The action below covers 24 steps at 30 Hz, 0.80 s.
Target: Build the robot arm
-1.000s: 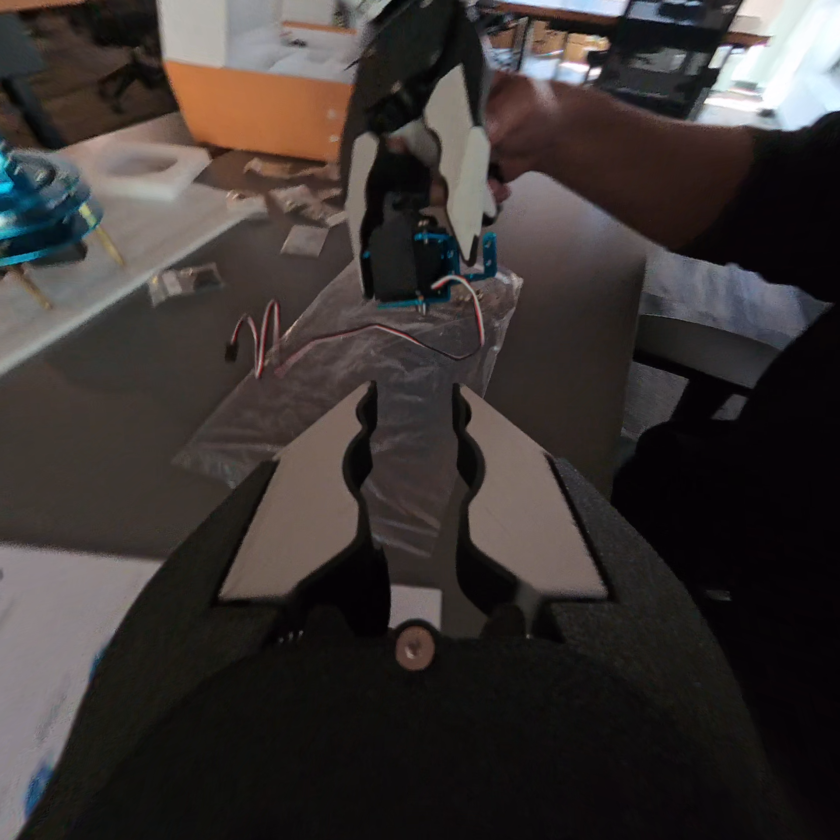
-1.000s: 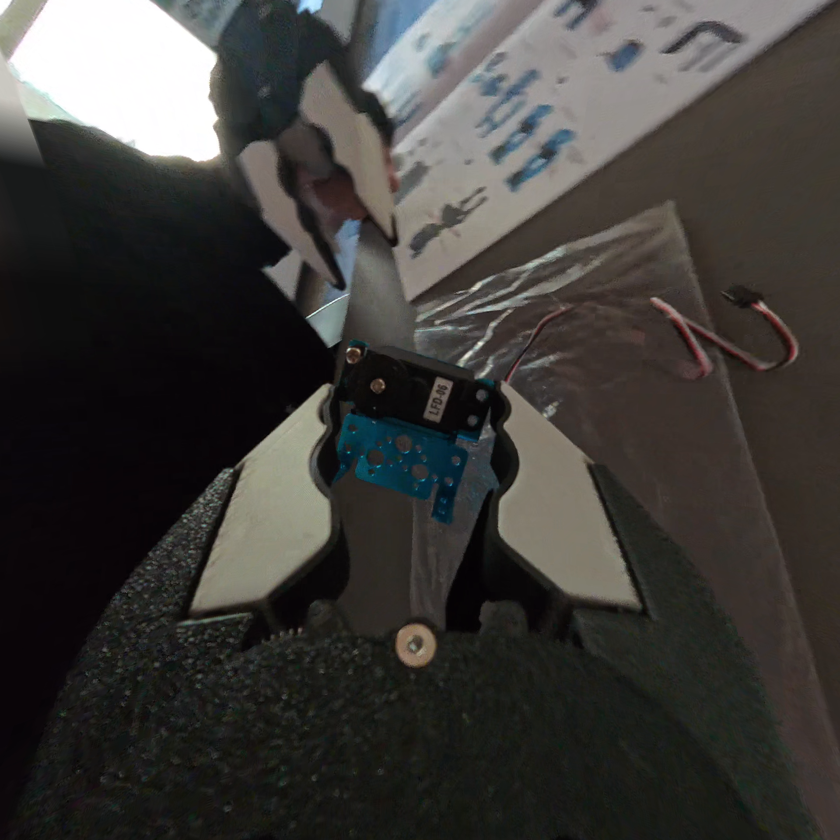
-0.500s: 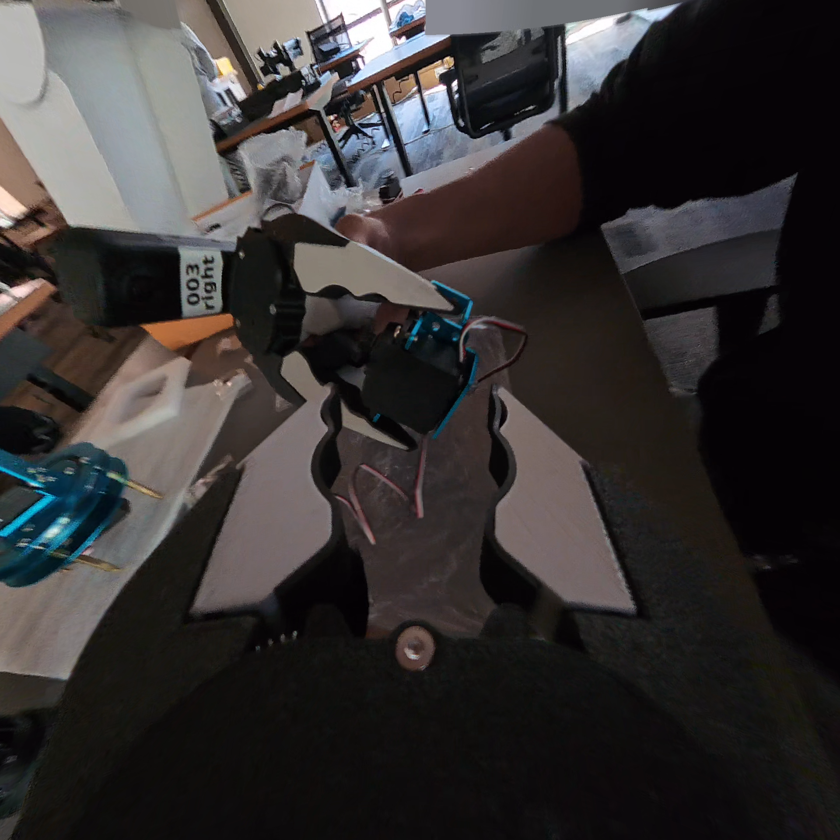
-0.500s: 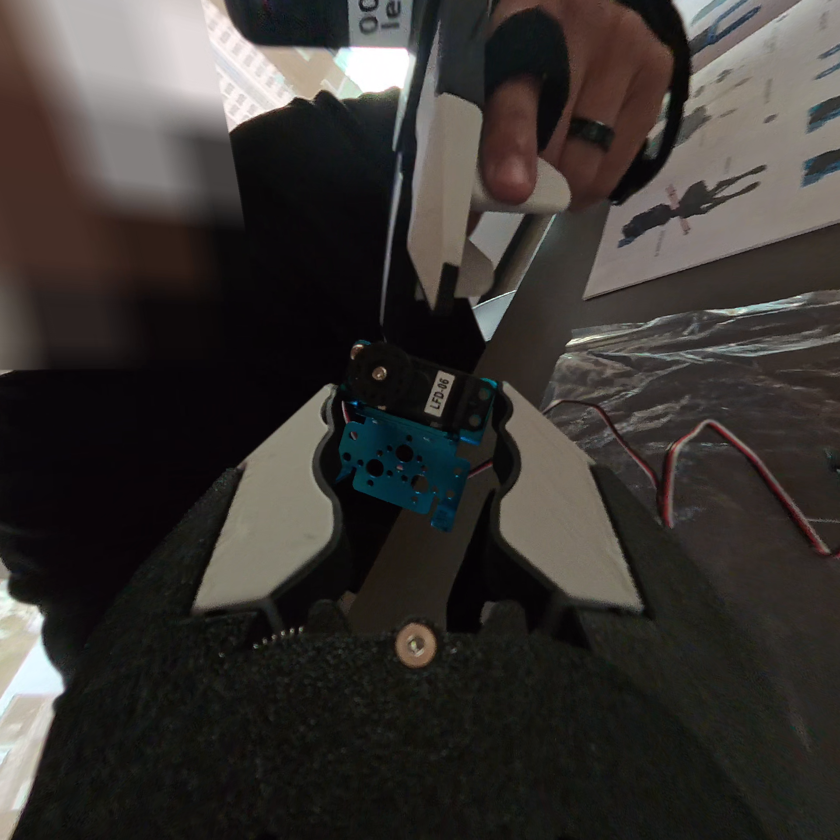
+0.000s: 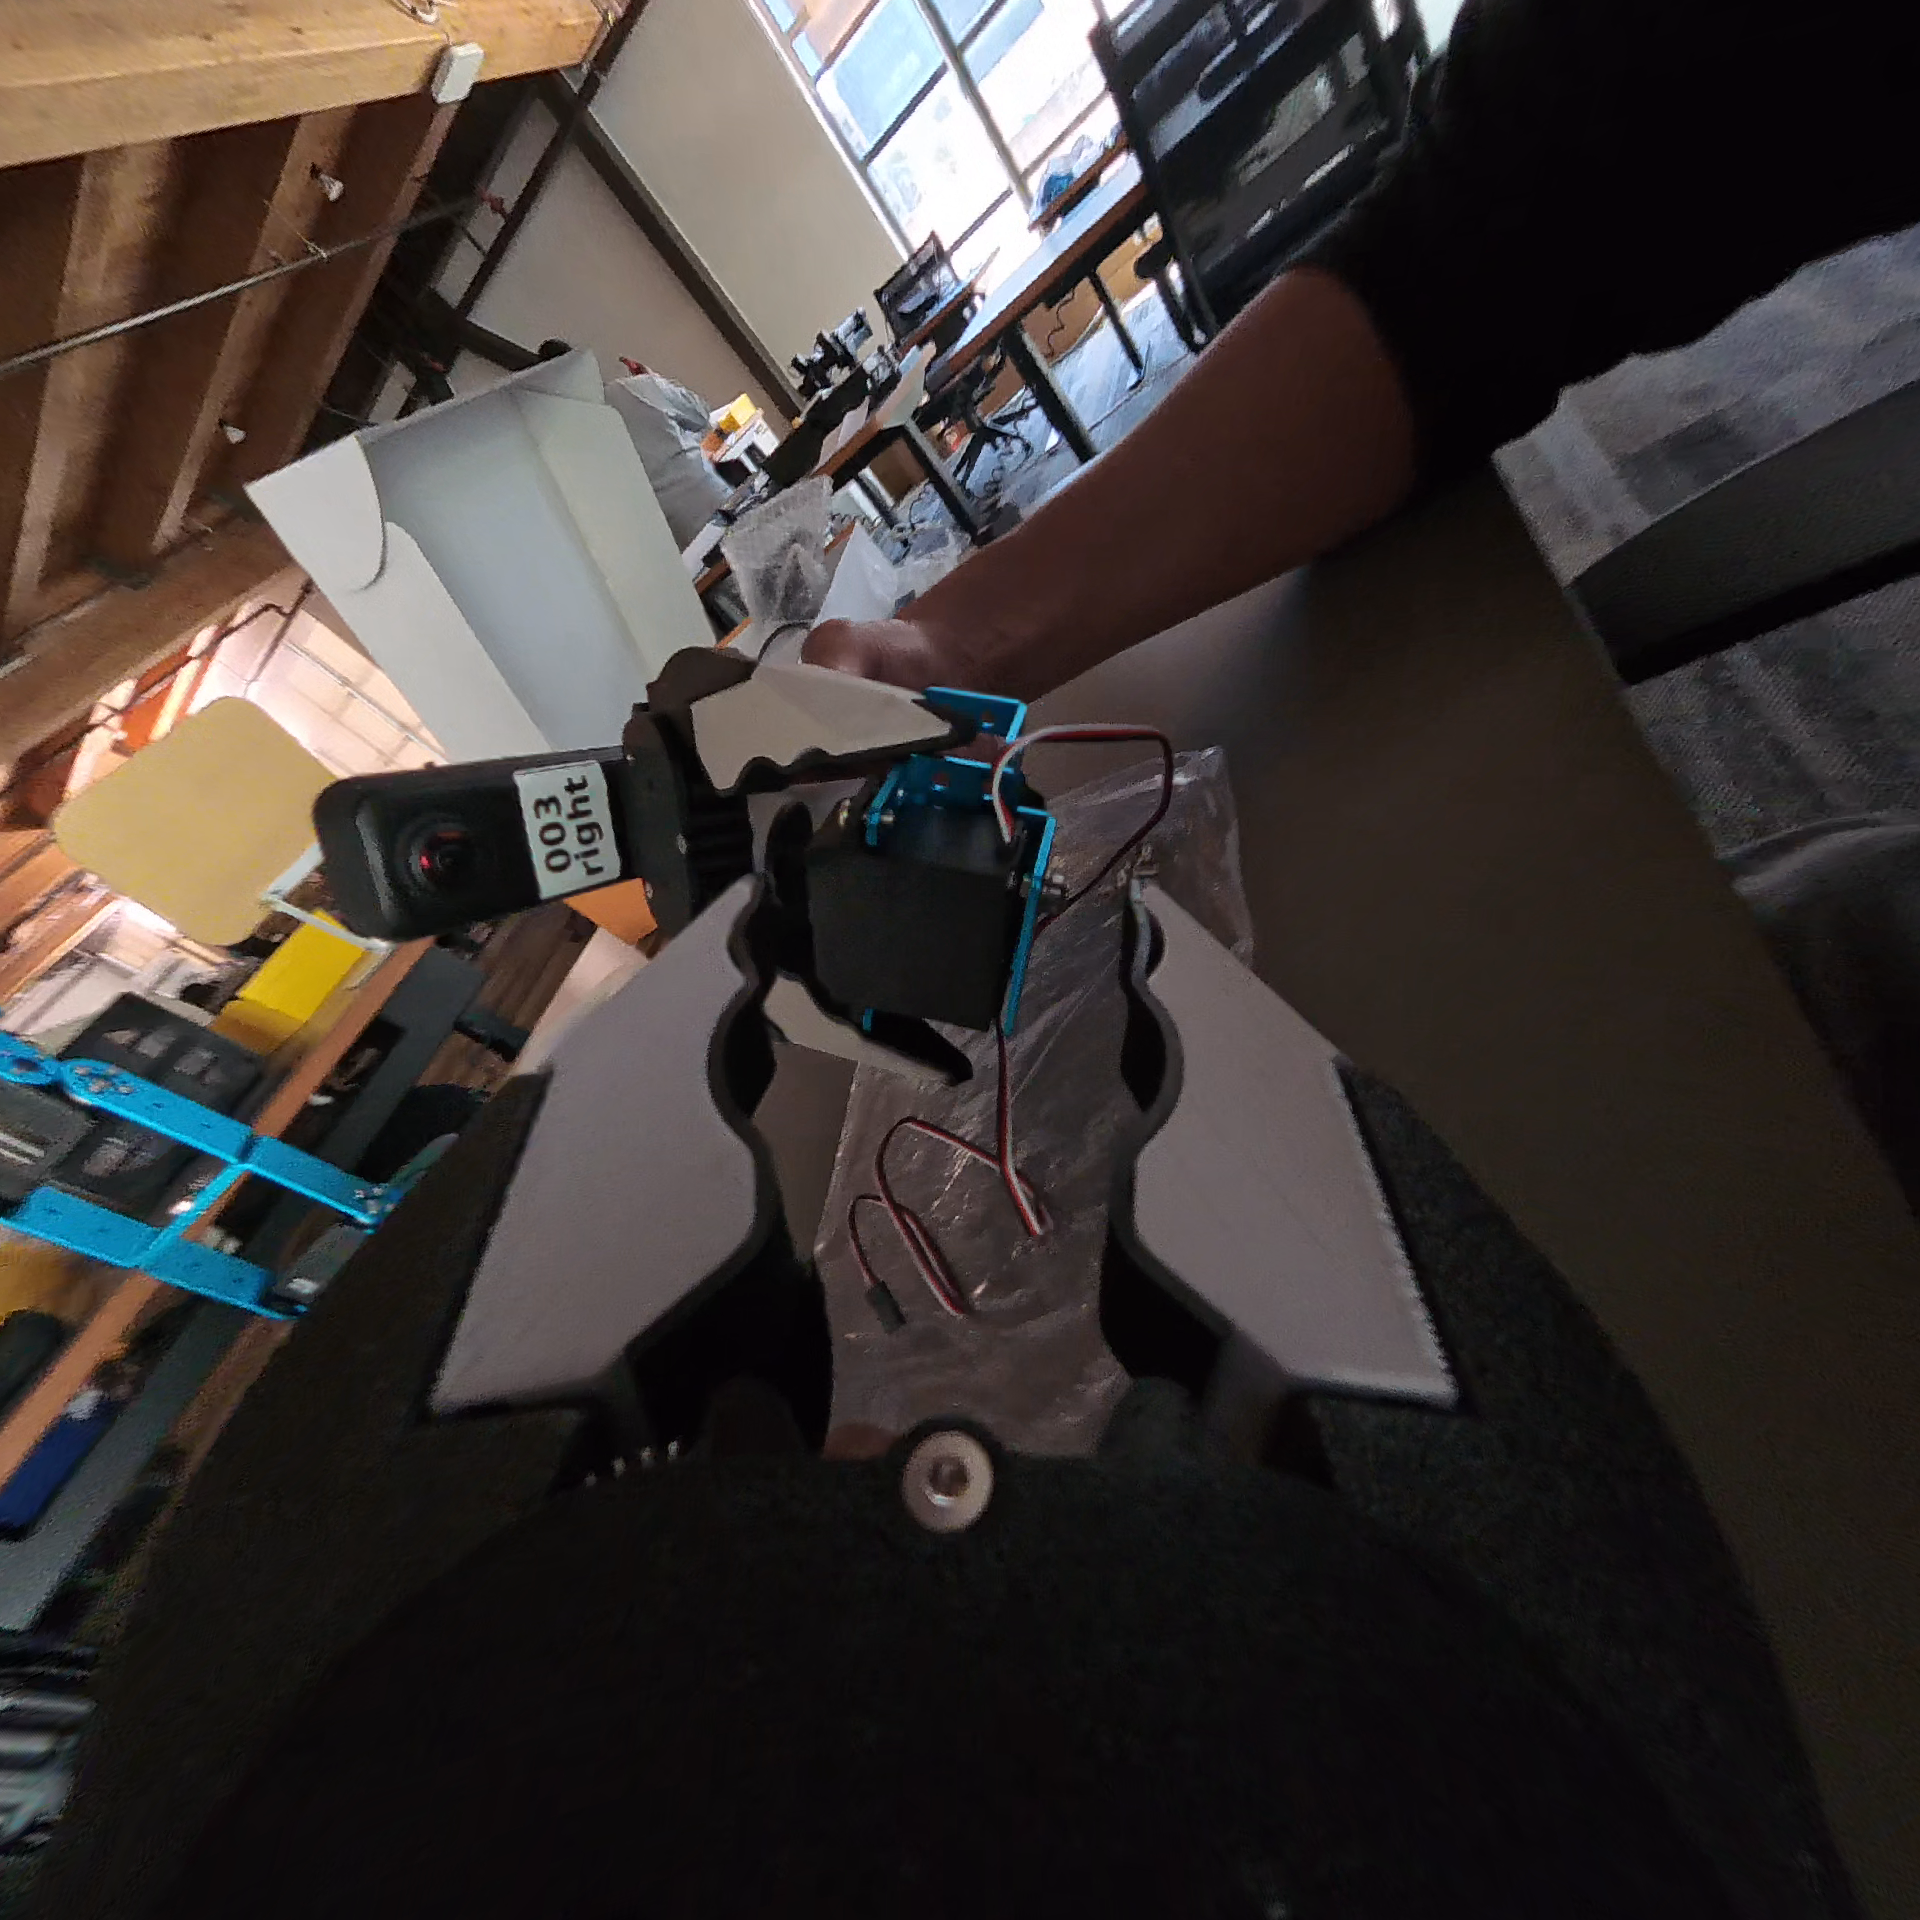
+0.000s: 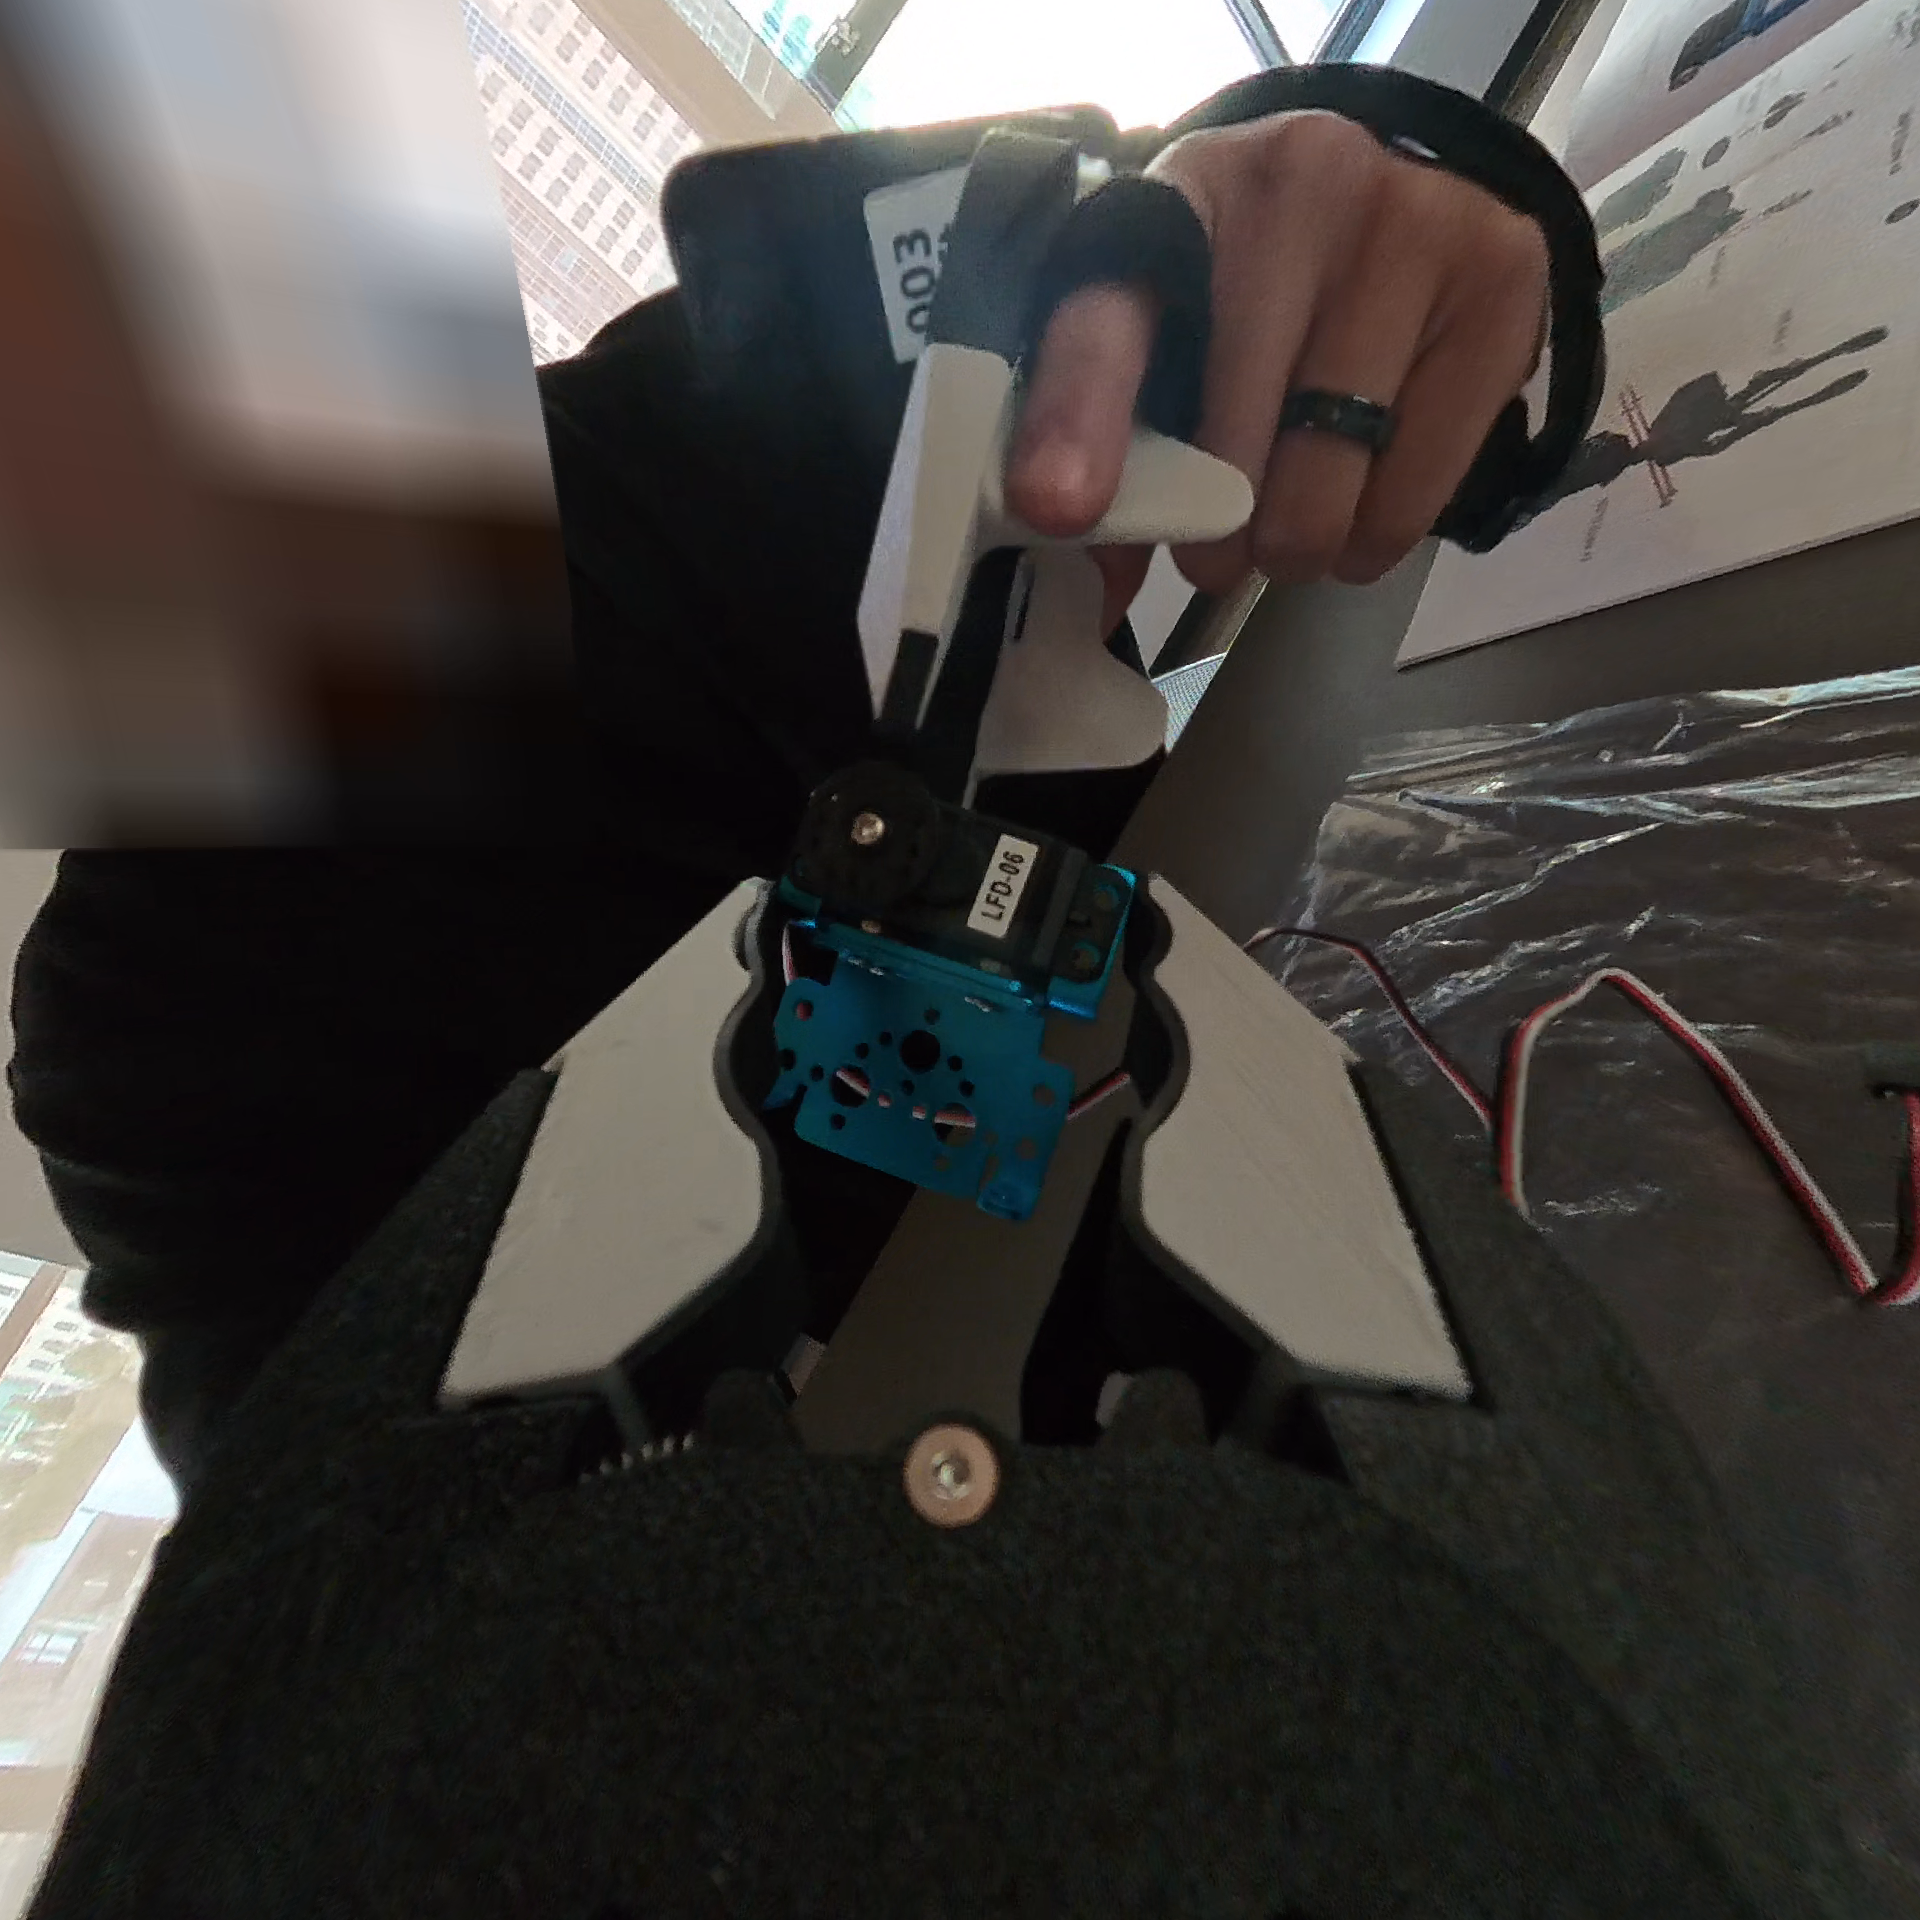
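Observation:
My right gripper (image 6: 951, 899) is shut on a black servo (image 6: 914, 868) mounted in a blue perforated metal bracket (image 6: 925, 1081) and holds it in the air above the table. In the left wrist view the right gripper (image 5: 961, 899) comes in from the left with the servo (image 5: 904, 925) in its jaws. My left gripper (image 5: 943, 904) is open wide, its tips on either side of the servo without clearly touching it. It also shows edge-on in the right wrist view (image 6: 966, 748), just beyond the servo. The servo's red, white and black wire (image 5: 1003, 1132) hangs down.
A clear plastic bag (image 5: 1049, 1278) lies on the grey table (image 5: 1455, 883) below. An open white box (image 5: 488, 561) and a blue metal frame (image 5: 156, 1174) are to the left. A printed sheet (image 6: 1714, 312) lies behind. A person's forearm (image 5: 1195, 499) reaches in. Less than 4 cm separates the two grippers' tips.
My left gripper opened wider and closed in on the servo. The right gripper lifted the servo off the bag and turned it sideways. Both views tilted up.

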Motion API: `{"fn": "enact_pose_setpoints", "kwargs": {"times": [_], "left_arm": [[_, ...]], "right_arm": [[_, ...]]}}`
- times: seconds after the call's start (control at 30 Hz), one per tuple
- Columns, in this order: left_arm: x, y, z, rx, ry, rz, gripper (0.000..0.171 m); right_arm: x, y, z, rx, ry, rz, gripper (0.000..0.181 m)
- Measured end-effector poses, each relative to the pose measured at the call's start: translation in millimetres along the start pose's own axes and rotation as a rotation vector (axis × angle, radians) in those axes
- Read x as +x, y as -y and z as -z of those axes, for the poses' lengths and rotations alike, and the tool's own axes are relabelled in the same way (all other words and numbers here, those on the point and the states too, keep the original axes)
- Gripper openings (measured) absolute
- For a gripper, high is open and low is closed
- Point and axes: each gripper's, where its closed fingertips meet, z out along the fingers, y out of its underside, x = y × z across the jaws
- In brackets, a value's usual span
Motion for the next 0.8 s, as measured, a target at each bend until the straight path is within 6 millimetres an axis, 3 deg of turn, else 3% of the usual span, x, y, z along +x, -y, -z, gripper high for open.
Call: {"fn": "enact_pose_setpoints", "kwargs": {"times": [0.1,0.2,0.33,0.6,0.8], "left_arm": [[-1.5,7.9,4.9,0.066,-0.085,0.171,0.049],[-3.3,18.8,10.4,0.134,-0.147,0.298,0.045],[0.5,23.3,12.7,0.150,-0.140,0.243,0.033],[12.7,12.2,6.2,0.091,-0.155,0.193,0.025],[13.3,6.9,3.6,0.074,-0.135,0.172,0.009]], "right_arm": [[-1.4,-0.8,-2.1,-0.014,0.007,-0.010,0.065],[-1.1,-5.3,-8.4,-0.039,0.027,-0.033,0.066],[4.1,-13.0,-16.1,-0.076,0.043,-0.073,0.065],[3.1,-17.7,-21.4,-0.105,0.079,-0.106,0.065],[4.5,-19.2,-22.5,-0.112,0.079,-0.112,0.065]]}}
